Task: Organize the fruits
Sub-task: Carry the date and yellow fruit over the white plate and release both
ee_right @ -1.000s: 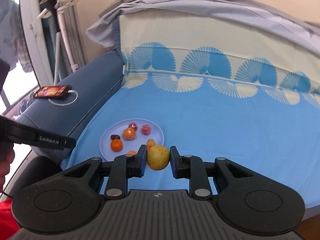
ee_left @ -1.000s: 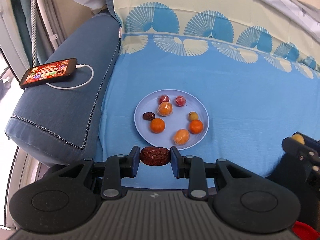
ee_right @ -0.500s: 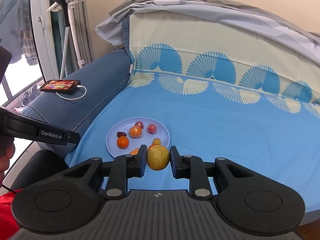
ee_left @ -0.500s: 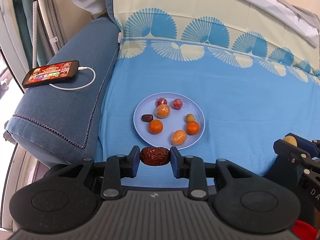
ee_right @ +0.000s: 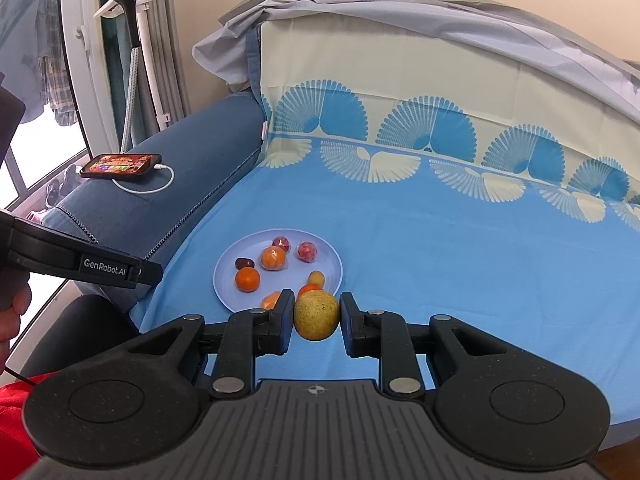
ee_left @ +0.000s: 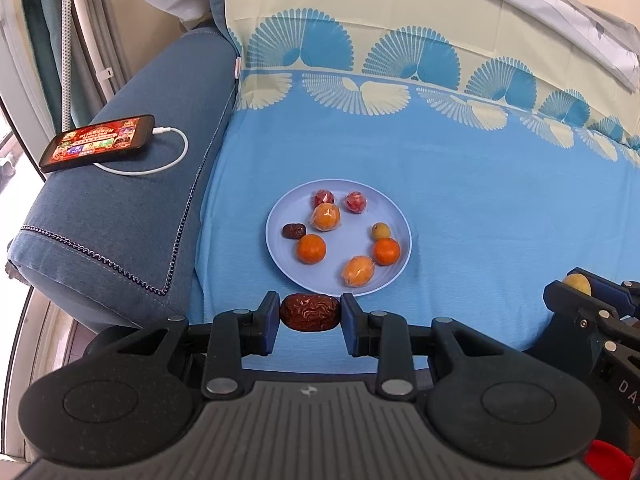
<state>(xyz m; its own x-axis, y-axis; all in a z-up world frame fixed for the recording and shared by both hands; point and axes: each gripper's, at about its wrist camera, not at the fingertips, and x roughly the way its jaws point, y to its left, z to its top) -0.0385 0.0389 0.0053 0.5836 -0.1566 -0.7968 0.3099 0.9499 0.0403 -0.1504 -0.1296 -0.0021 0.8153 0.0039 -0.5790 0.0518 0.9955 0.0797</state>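
A pale blue plate [ee_left: 280,216] lies on the blue sheet and holds several small fruits: oranges, two red ones, a small yellow one and a dark date [ee_left: 294,231]. My left gripper [ee_left: 309,313] is shut on a wrinkled brown date [ee_left: 309,313], held just short of the plate's near rim. My right gripper [ee_right: 316,316] is shut on a yellow-green round fruit [ee_right: 316,316], held near the plate [ee_right: 228,268] at its near right side. The right gripper also shows in the left wrist view [ee_left: 576,286] at the right edge.
A phone [ee_left: 98,143] with a white charging cable lies on the dark blue armrest [ee_left: 132,200] to the left. A patterned backrest [ee_left: 400,12] rises behind. A garment steamer stand [ee_right: 132,40] is at the far left. The left tool's body [ee_right: 76,264] crosses the right wrist view.
Both grippers have pulled back and risen a little from the plate, each still holding its fruit. The plate looks smaller and farther in the left wrist view.
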